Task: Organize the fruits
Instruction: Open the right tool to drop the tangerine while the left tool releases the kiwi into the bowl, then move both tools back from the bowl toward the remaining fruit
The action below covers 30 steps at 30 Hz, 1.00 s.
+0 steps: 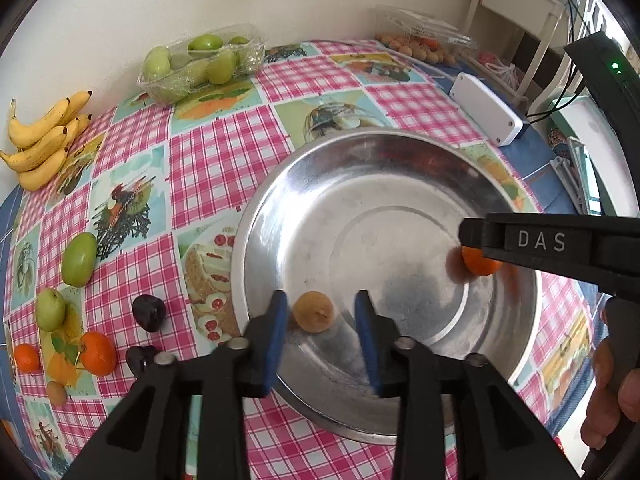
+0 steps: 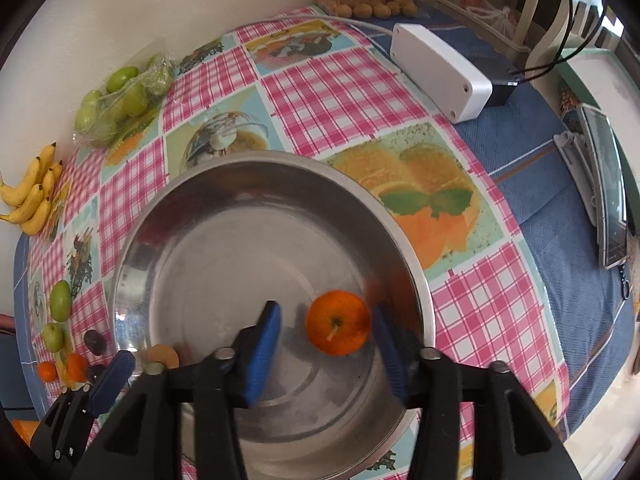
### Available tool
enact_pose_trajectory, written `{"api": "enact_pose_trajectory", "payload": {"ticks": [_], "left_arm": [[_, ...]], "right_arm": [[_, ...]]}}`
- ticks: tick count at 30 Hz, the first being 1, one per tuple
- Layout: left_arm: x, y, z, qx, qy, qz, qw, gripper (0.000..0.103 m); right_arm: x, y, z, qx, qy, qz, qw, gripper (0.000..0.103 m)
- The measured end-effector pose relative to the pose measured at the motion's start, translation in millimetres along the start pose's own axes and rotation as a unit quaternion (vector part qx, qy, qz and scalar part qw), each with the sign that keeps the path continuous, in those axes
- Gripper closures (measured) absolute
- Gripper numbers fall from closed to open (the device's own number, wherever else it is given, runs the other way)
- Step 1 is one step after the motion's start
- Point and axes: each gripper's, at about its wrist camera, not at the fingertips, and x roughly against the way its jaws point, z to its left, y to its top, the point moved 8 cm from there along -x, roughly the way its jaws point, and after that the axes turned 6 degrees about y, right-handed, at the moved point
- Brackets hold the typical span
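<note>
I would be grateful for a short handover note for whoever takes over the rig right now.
Left gripper: open over the steel bowl, a small tan fruit lying between its pads.
Right gripper: open, a tangerine between its pads in the bowl.
Done: those two fruits are in the bowl.
Left: two green fruits, two dark plums, two tangerines and a tan fruit lie loose on the tablecloth.

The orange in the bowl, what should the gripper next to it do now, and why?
Probably lift the right gripper straight up and away. Its jaws stand open on either side of the mandarin orange, which already sits inside the metal bowl, so it looks placed. More loose fruit waits on the tablecloth.
</note>
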Motion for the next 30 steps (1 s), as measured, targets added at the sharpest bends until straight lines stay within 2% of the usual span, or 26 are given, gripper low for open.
{"api": "enact_pose_trajectory", "payload": {"ticks": [6, 9, 11, 16, 18, 21, 24, 27, 30], "left_arm": [[16.3, 6.1, 13.2, 0.013, 0.012, -0.013, 0.9998, 0.064], [19.0, 5.3, 31.8, 0.045, 0.021, -0.011, 0.9987, 0.058], [15.5, 2.6, 48.7, 0.077, 0.032, 0.001, 0.9965, 0.058], [-2.8, -16.3, 101.4, 0.178, 0.063, 0.047, 0.9809, 0.055], [-8.1, -26.4, 119.7, 0.21, 0.074, 0.061, 0.9729, 0.042], [-11.9, -36.3, 142.5, 0.24, 0.093, 0.073, 0.9634, 0.033], [-7.1, -35.9, 152.0, 0.247, 0.103, 0.062, 0.9617, 0.024], [-6.7, -36.3, 153.2, 0.246, 0.104, 0.064, 0.9615, 0.023], [-8.4, -34.4, 151.5, 0.244, 0.097, 0.063, 0.9629, 0.023]], "right_arm": [[19.5, 7.6, 7.1, 0.012, 0.002, -0.025, 1.0, 0.043], [25.3, 8.8, 8.5, 0.017, 0.001, -0.031, 0.999, 0.041], [26.0, 7.0, 8.9, 0.021, -0.001, -0.03, 0.999, 0.038], [15.2, 4.9, 13.0, 0.032, -0.004, -0.016, 0.999, 0.025], [12.7, 2.9, 15.8, 0.039, -0.006, -0.013, 0.999, 0.023], [8.1, 1.3, 21.7, 0.052, -0.005, -0.007, 0.999, 0.016], [4.7, -0.7, 27.7, 0.065, -0.008, -0.003, 0.998, 0.013], [1.8, -2.0, 32.5, 0.074, -0.008, 0.002, 0.997, 0.011], [1.9, -2.8, 36.9, 0.079, -0.007, 0.002, 0.997, 0.0]]}}
